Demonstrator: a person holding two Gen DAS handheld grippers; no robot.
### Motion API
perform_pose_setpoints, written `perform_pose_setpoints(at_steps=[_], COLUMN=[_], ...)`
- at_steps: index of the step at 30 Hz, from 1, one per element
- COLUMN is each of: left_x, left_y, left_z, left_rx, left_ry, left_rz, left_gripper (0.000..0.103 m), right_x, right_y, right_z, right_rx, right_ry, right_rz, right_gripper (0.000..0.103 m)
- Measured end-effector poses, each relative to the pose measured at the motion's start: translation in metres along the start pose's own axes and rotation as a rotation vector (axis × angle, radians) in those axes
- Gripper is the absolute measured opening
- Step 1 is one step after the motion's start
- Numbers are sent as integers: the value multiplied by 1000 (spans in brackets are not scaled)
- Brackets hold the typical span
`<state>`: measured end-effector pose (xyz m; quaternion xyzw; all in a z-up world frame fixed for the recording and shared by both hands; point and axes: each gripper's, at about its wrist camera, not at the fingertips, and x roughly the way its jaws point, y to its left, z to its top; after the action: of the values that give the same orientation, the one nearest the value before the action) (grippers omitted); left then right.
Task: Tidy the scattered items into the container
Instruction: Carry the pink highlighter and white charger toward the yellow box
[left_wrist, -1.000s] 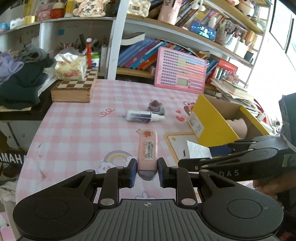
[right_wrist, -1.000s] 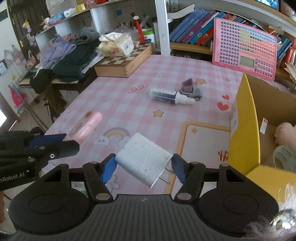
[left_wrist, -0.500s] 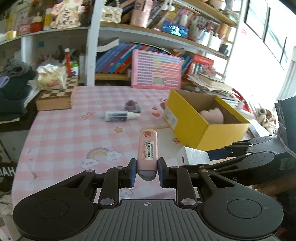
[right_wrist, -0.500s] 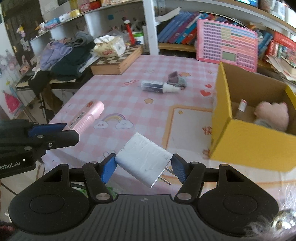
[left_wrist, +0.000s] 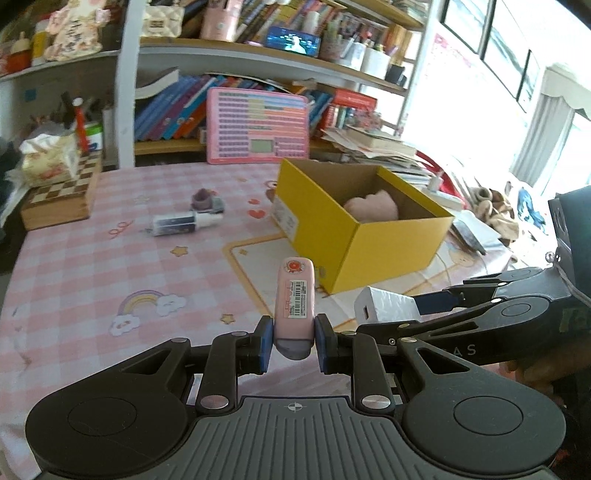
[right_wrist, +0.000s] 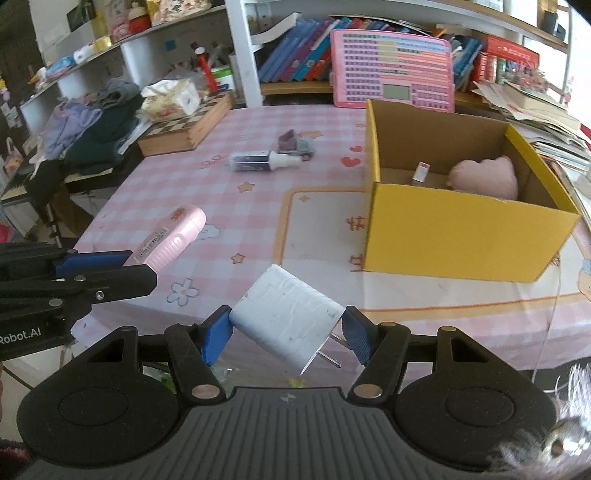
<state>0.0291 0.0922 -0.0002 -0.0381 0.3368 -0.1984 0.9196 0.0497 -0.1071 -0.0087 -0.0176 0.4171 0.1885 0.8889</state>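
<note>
My left gripper (left_wrist: 293, 341) is shut on a pink oblong device (left_wrist: 295, 299) with a barcode label, held above the near part of the table. To its right, my right gripper (right_wrist: 286, 334) is shut on a white plug-in charger (right_wrist: 288, 317) whose prongs point down to the right. The yellow cardboard box (right_wrist: 461, 229) stands open ahead and to the right, with a pink plush (right_wrist: 484, 175) and a small carton (right_wrist: 421, 171) inside. A white and dark tube (right_wrist: 258, 162) and a small grey toy truck (right_wrist: 297, 142) lie further back on the pink checked tablecloth (left_wrist: 92, 266).
A wooden chessboard box (right_wrist: 184, 127) with a tissue pack on it sits at the far left. A pink toy keyboard (left_wrist: 256, 127) leans against the bookshelf behind the table. Piled clothes (right_wrist: 92, 129) lie left of the table; stacked papers (left_wrist: 380, 144) lie behind the box.
Both grippers have moved to the right with their objects still held, so the yellow box now sits nearer the middle of both views. The tube and truck lie where they were.
</note>
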Motion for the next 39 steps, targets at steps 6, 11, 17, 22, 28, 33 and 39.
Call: perform_pose_setpoints(at_steps=[6, 11, 17, 22, 28, 33, 39], left_x=[5, 11, 24, 36, 49, 58, 71], left_y=[-11, -20, -33, -47, -64, -78, -92], left_z=[2, 5, 9, 14, 20, 26, 33], left_rx=[26, 42, 70, 98, 131, 150, 171], left_ry=[7, 15, 34, 49, 64, 68, 79], left_rz=[-43, -74, -121, -157, -189, -206, -223], left_gripper=[22, 22, 22, 22, 22, 22, 22], right_x=[-10, -17, -23, -29, -36, -41, -42], right_y=[-9, -19, -34, -51, -70, -86, -107], right_z=[-6, -10, -16, -22, -26, -27, -26], right_rx=[28, 52, 81, 118, 154, 177, 199], right_ry=[-3, -1, 3, 2, 1, -6, -2], right_rz=[-36, -64, -96, -128, -153, -175, -191], right_gripper=[63, 63, 63, 63, 63, 63, 63])
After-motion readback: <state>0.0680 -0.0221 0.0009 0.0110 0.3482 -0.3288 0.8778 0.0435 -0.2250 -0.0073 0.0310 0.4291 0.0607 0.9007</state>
